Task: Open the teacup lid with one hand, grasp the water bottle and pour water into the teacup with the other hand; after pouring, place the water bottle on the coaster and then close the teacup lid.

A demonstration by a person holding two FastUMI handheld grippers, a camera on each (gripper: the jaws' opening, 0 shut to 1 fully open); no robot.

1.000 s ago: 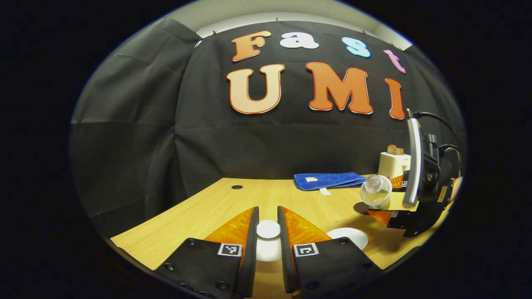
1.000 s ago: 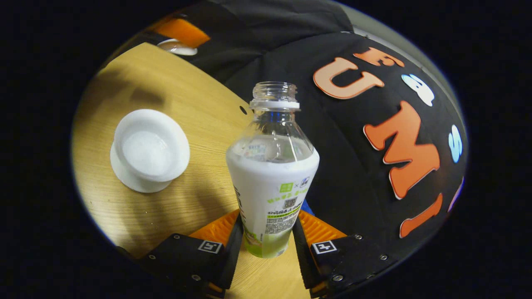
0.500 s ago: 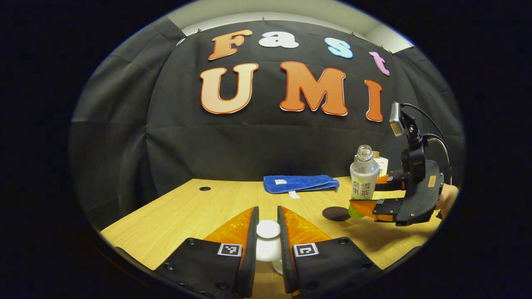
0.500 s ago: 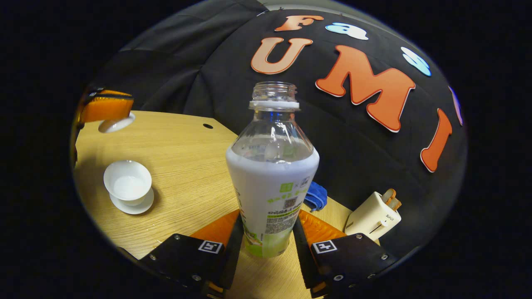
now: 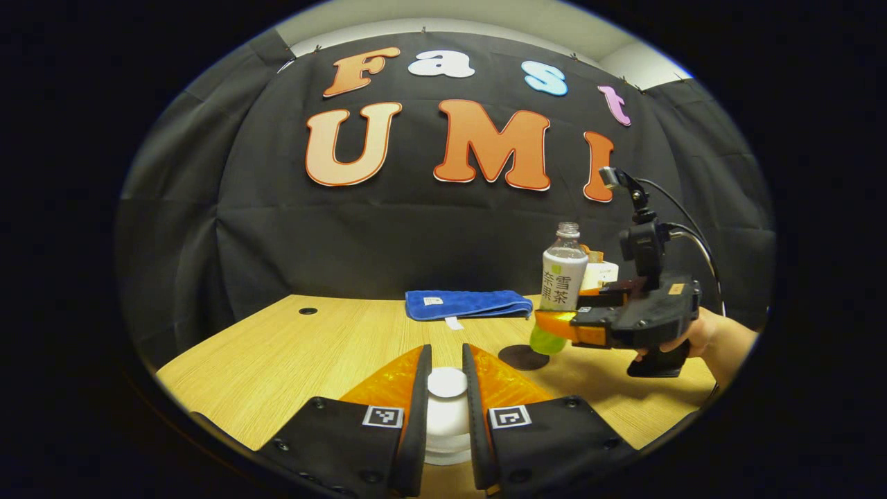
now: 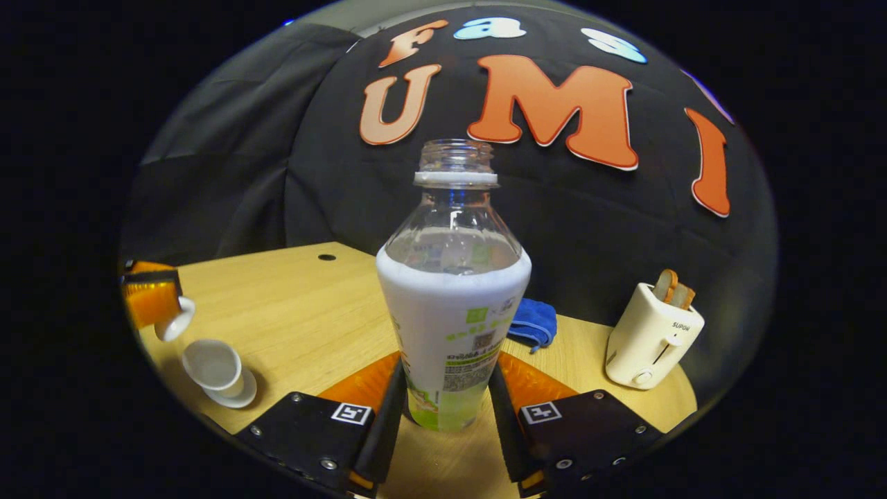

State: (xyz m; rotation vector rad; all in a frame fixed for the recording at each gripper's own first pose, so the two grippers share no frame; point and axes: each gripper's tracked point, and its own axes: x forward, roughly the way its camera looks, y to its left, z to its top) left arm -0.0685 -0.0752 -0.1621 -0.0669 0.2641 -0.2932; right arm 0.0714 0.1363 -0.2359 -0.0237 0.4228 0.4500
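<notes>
R gripper (image 6: 443,416) clamps uncapped water bottle (image 6: 454,291) upright, above table w/ coaster (image 5: 524,357) at its 7 o'clock. L gripper (image 5: 447,416) pinches teacup lid (image 5: 447,382) (cup (image 6: 211,364) open). Risk: off-centre set-down tips bottle, spills.

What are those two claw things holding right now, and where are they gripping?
The right gripper clamps the water bottle near its base; the left gripper pinches the teacup lid by its knob.
</notes>
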